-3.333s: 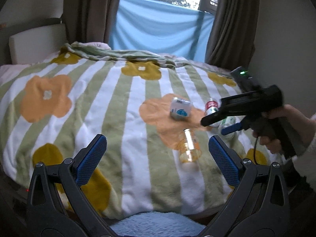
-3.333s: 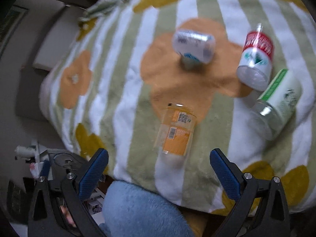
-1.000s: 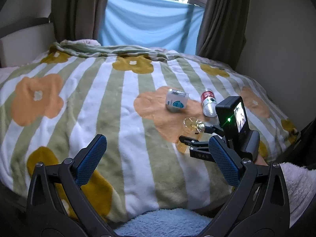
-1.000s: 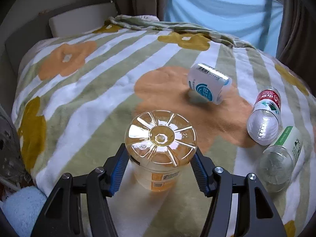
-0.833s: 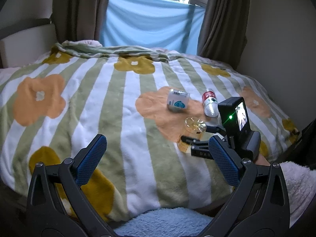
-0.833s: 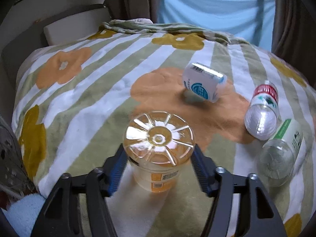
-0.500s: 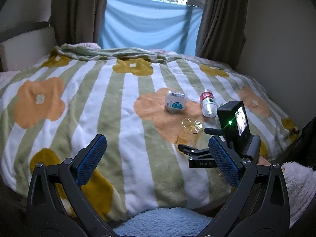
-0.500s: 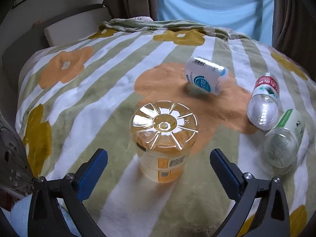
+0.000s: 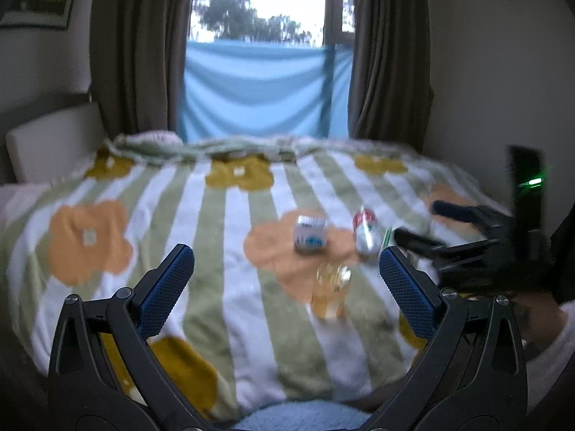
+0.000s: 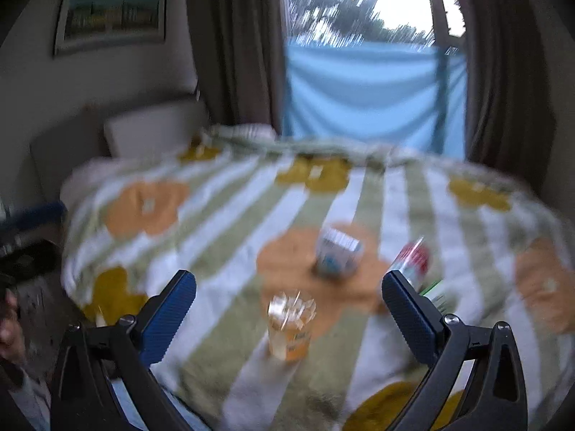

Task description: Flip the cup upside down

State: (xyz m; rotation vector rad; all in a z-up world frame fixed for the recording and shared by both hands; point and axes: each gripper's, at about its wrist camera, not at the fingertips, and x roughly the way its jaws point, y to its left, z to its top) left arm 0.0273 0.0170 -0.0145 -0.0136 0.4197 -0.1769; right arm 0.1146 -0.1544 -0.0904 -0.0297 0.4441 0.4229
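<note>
Soft striped bedding with orange flowers fills both blurred views. Nearest, the right hand-held gripper is spread wide and empty; just ahead of it the amber cup stands base-up, touching nothing. The left hand-held gripper also gapes. Beyond lie a white bottle and red-labelled bottle. The plush bedding could let the cup topple.

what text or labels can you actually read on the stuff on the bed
No text can be read in either view; both are motion-blurred.
Orange cup: a pale label patch, lettering too blurred to read.
White carton: a blue mark and dark stripes, unreadable.
Red-labelled bottle: red and white label, no legible words.
Green-labelled bottle: mostly hidden behind the right gripper's fingers, unreadable.
Framed picture on the wall: no lettering visible.
</note>
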